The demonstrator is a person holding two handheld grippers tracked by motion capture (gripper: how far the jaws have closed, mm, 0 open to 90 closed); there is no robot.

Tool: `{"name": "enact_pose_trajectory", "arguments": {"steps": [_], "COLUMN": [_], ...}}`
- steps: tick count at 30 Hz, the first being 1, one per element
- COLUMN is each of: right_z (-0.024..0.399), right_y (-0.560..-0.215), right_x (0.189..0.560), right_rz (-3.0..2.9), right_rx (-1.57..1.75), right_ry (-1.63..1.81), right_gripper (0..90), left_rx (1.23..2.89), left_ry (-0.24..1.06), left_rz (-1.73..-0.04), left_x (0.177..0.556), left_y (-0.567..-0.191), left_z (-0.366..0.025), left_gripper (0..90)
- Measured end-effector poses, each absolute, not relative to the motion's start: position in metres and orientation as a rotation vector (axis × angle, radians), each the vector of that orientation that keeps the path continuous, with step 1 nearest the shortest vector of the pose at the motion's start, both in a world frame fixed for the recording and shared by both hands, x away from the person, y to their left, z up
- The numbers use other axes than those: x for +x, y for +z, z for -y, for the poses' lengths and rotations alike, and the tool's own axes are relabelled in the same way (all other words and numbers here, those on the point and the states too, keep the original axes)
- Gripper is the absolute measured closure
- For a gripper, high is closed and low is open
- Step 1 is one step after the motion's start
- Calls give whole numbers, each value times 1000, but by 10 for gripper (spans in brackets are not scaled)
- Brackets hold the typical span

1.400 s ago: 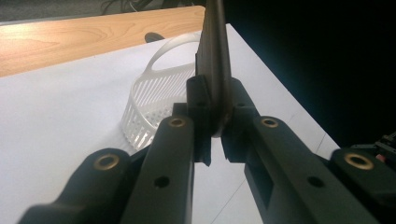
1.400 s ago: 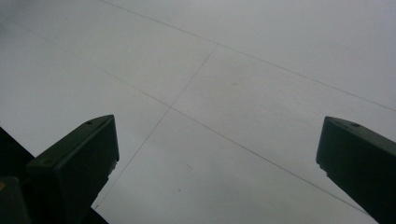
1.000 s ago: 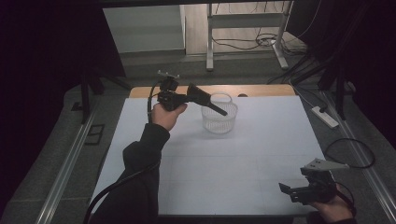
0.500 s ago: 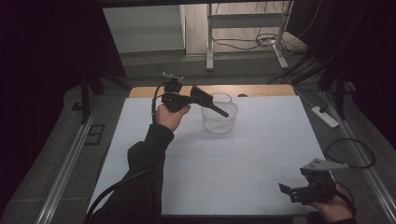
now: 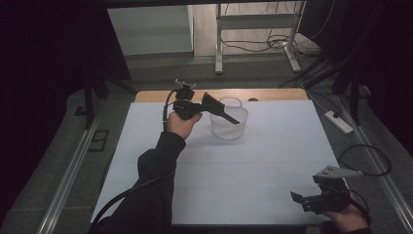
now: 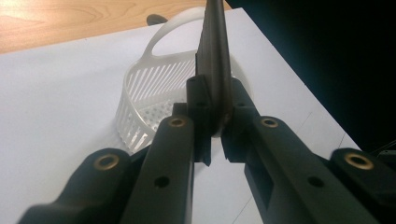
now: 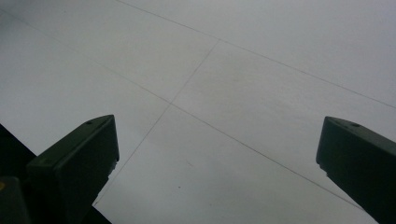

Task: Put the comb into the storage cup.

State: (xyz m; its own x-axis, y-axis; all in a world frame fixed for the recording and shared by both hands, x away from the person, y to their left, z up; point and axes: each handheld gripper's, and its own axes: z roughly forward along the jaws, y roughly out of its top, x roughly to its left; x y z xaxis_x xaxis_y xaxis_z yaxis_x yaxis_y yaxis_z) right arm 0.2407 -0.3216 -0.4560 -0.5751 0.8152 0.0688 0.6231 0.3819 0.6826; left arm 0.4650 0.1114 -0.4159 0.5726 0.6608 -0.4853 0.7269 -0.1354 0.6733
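Held thing: a flat dark spatula-like tool, seen edge-on in the left gripper view, clamped near its lower end; in the high view its broad end sits by the gripper and its thin end slants down to the right over the basket.
Left gripper: jaws closed tight on the dark tool, one pad pressing each flat face; in the high view it is raised above the far part of the table, just left of the basket.
Left hand: wrapped around the gripper's body from below, dark sleeve running back toward the near edge, cable trailing beside it.
Basket: a white slotted plastic basket with an arched handle, standing upright on the white surface near the far edge; in the left gripper view it lies just behind the jaws, the tool rising in front of its rim.
Tool and basket contact: cannot tell whether the thin end touches the basket.
Right gripper: jaws spread wide with nothing between them; in the right gripper view bare white table shows between them.
Right hand: at the near right corner, well apart from the basket.
Table: white sheet with faint lines, a wooden strip along the far edge.
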Motion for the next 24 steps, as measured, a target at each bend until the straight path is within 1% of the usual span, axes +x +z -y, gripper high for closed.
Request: {"name": "enact_pose_trajectory", "arguments": {"steps": [17, 24], "right_z": [321, 321], "right_y": [-456, -457], "right_x": [241, 241], "right_rz": [-2375, -2384], "right_rx": [1264, 1260], "right_ry": [984, 975], "right_gripper": [0, 0], "left_rx": [1816, 1811], "left_ry": [-109, -116], "left_rz": [-1159, -1168], "left_x": [467, 467], "left_y": [-437, -445], "left_z": [-105, -110], "left_gripper": [827, 824]}}
